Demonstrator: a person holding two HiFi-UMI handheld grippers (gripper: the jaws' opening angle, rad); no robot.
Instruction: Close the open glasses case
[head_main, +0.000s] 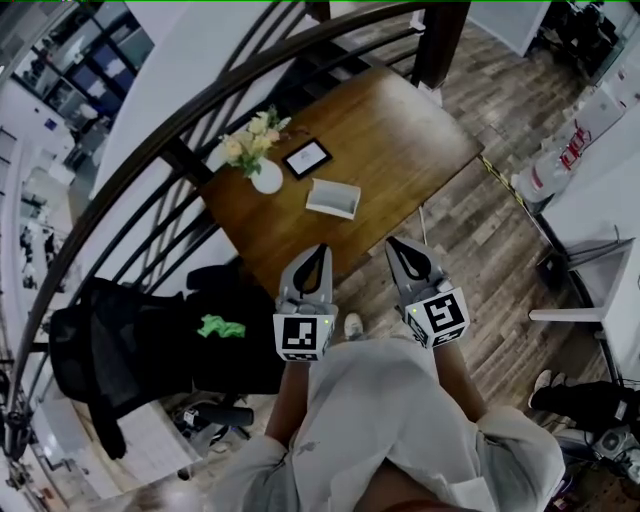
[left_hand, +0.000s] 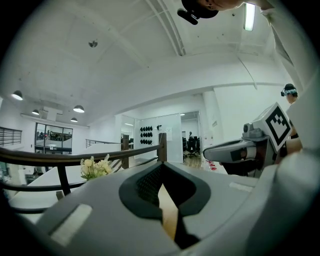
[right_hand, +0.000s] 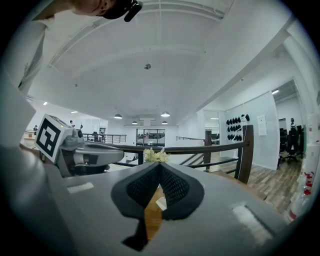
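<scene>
The open white glasses case (head_main: 333, 197) lies on the brown wooden table (head_main: 400, 130), near its middle. Both grippers hover side by side over the table's near edge, short of the case. My left gripper (head_main: 319, 249) is shut with nothing in it, its tips meeting in the left gripper view (left_hand: 161, 167). My right gripper (head_main: 393, 242) is shut and empty too (right_hand: 160, 167). A white corner of the case (right_hand: 161, 202) shows through the gap under the right jaws. Each gripper shows in the other's view: the right gripper (left_hand: 235, 150), the left gripper (right_hand: 95, 152).
A white vase of pale flowers (head_main: 258, 150) and a small dark-framed tablet (head_main: 306, 158) stand behind the case. A dark curved railing (head_main: 180, 125) runs along the table's left. A black garment with a green item (head_main: 220, 326) lies at the lower left. Wooden floor (head_main: 500, 230) lies to the right.
</scene>
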